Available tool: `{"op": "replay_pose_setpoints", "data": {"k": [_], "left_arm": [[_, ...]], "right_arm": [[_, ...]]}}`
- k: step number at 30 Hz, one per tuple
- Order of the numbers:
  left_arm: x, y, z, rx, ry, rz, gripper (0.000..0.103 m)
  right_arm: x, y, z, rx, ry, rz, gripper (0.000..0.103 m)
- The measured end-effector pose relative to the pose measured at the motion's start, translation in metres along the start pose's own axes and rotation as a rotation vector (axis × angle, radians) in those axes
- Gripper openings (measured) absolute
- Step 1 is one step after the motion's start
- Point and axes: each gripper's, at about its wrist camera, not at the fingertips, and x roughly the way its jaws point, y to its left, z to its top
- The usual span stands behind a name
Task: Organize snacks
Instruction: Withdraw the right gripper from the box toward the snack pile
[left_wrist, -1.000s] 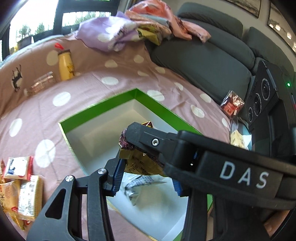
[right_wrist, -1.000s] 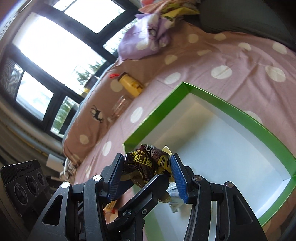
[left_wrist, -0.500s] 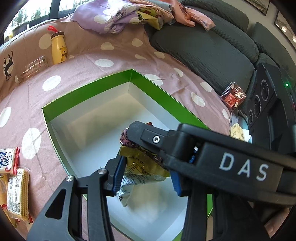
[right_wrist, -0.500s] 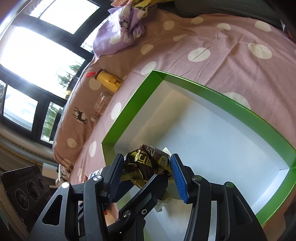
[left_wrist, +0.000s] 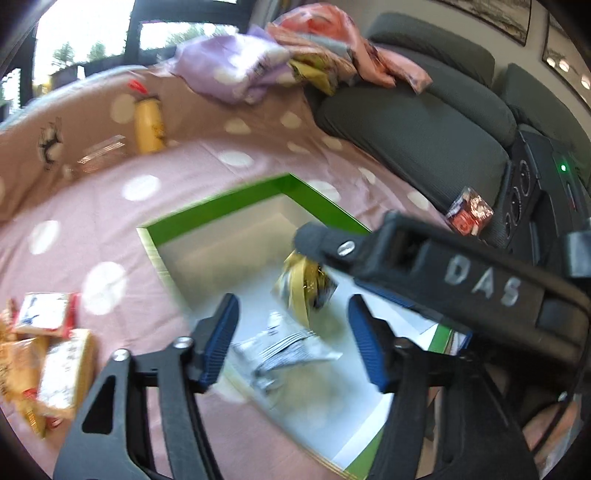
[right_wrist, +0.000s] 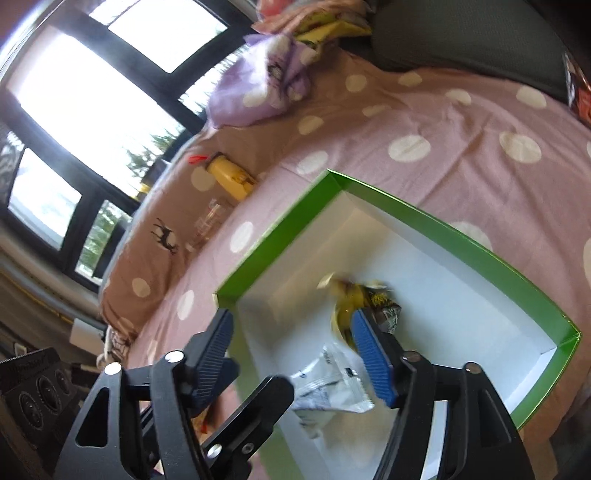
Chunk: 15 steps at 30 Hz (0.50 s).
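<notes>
At the centre of both views sits the green-rimmed box (left_wrist: 221, 206) (right_wrist: 280, 236) on the dotted pink cloth (left_wrist: 110, 206), its white floor mostly bare toward the far corner. The left claw (left_wrist: 291, 332) has just been opening, its blue pads apart with nothing between them; the right claw (right_wrist: 295, 347) likewise has just spread and grips nothing. The gold-and-brown snack packet (left_wrist: 306, 284) (right_wrist: 354, 299), blurred, is inside the box beyond the pads, near a silver packet (left_wrist: 284, 347) (right_wrist: 328, 384) on the floor. More snacks (left_wrist: 48, 354) lie at lower left, outside the rim.
</notes>
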Motion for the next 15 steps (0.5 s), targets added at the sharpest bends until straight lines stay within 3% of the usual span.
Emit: {"op": "replay_pose_setpoints", "data": {"k": [2,3,5,10,15], "left_arm": [[-0.021,0.011,-0.005,-0.02,-0.038,0.025,0.071],[-0.034,0.02,-0.009,-0.042,-0.061,0.043,0.079],[-0.055,0.036,-0.016,-0.085,-0.104,0.085,0.088],[-0.099,0.083,-0.043,-0.176,-0.161,0.271,0.089],[-0.122,0.139,-0.086,-0.303,-0.139,0.447,0.09]], "right_arm": [[-0.006,0.015,-0.004,-0.047,-0.028,0.015,0.073],[-0.008,0.023,-0.006,-0.072,-0.04,0.019,0.074],[-0.01,0.043,-0.013,-0.128,-0.059,0.045,0.09],[-0.004,0.099,-0.043,-0.295,-0.024,0.137,0.093],[0.023,0.142,-0.08,-0.43,0.04,0.119,0.093]]}}
